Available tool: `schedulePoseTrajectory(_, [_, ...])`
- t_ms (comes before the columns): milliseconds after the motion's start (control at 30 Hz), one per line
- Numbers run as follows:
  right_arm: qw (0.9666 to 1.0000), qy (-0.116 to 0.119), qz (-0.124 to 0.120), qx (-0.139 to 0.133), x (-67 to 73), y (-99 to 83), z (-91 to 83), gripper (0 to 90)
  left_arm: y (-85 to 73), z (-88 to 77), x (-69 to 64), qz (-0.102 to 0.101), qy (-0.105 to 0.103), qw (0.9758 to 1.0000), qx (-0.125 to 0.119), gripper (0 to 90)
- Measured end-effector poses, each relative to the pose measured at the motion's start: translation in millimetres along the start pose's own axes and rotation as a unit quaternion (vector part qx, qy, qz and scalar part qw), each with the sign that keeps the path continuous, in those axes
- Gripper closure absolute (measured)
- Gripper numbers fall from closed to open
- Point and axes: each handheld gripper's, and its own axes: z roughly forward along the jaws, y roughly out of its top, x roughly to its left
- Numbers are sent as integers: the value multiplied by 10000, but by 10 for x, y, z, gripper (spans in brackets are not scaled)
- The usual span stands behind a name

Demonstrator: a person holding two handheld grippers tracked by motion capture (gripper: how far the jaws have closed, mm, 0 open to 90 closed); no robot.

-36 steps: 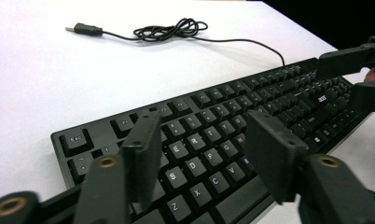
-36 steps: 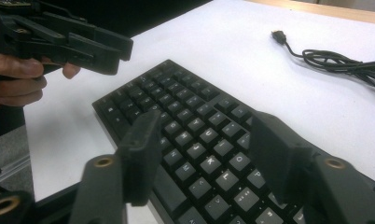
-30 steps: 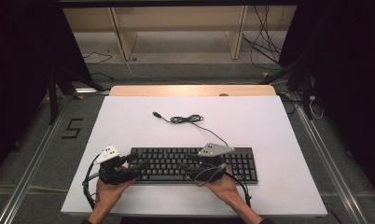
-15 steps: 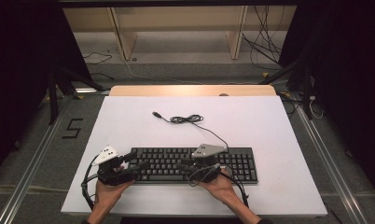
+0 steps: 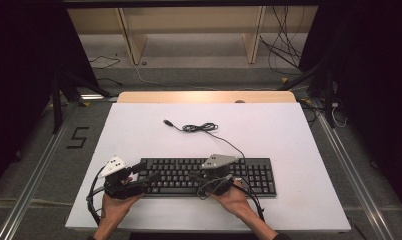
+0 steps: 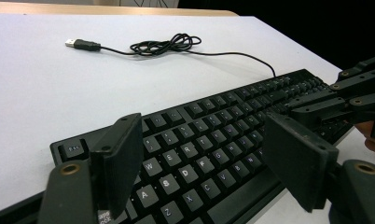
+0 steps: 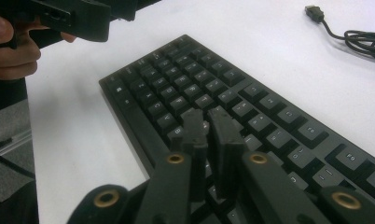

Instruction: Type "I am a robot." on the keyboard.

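Observation:
A black keyboard (image 5: 209, 175) lies near the front edge of the white table (image 5: 289, 140). Its cable (image 5: 199, 128) coils behind it and ends in a loose USB plug (image 5: 166, 122). My left gripper (image 5: 144, 176) hovers at the keyboard's left end (image 6: 176, 154). Its jaws (image 6: 204, 154) have just been opening and stand wide apart over the letter keys, gripping nothing. My right gripper (image 5: 195, 176) sits over the middle of the keyboard (image 7: 213, 88), pointing left. Its jaws (image 7: 208, 116) have just been closing and now stand together just above the keys with nothing between them.
A wooden strip (image 5: 204, 97) borders the table's far edge, with shelf legs (image 5: 131, 35) and loose floor cables (image 5: 284, 55) beyond. A "5" mark (image 5: 78, 137) lies on the floor at the left. White table surface stretches behind and right of the keyboard.
The right gripper has shifted a little to the left along the keyboard. The left hand has stayed where it was.

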Motion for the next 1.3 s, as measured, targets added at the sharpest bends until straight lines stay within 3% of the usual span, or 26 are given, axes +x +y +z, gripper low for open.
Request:
schedulePoseTrajectory(433, [9996, 3, -24, 285, 6, 3, 111, 900, 1, -9, 2, 4, 31, 10000, -22, 283])
schedulePoseTrajectory(1033, [9961, -214, -86, 849, 9, -54, 303, 900, 4, -23, 4, 29, 36, 10000, -52, 279])
schedulePoseTrajectory(1300, [9951, -279, -228, 921, 26, -70, 333, 900, 2, -22, 1, 37, 35, 10000, -45, 279])
